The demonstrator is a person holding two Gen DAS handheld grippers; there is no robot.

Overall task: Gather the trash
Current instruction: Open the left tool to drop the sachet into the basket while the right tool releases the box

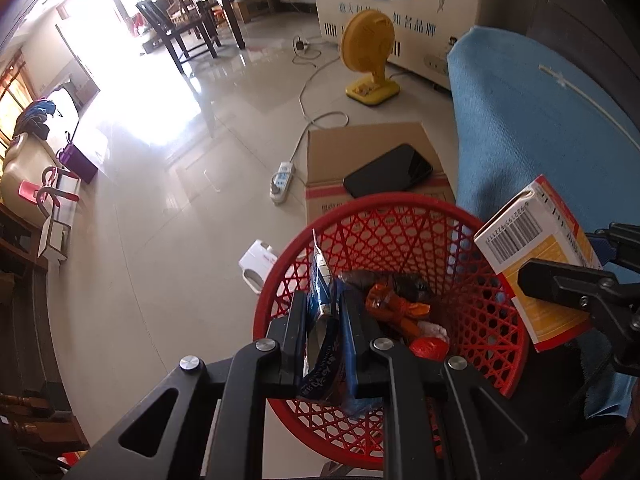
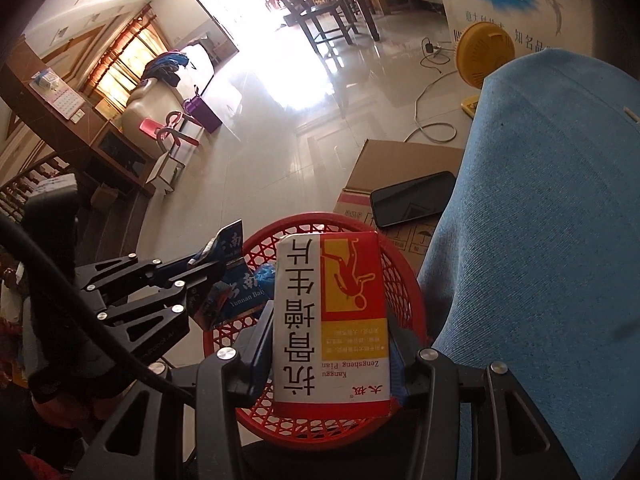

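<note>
While my left gripper (image 1: 324,312) pinches the blue wrapper (image 1: 321,292) over the near-left rim of the red basket (image 1: 480,332), a careless release could drop it outside onto the floor. From the right, my right gripper (image 2: 330,332) clamps the medicine box (image 2: 332,320) above the basket; it looks centred, though its bulk could catch the rim.

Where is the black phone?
In both views the phone lies flat on the cardboard box on the floor, just behind the red basket and beside the blue cloth.
</note>
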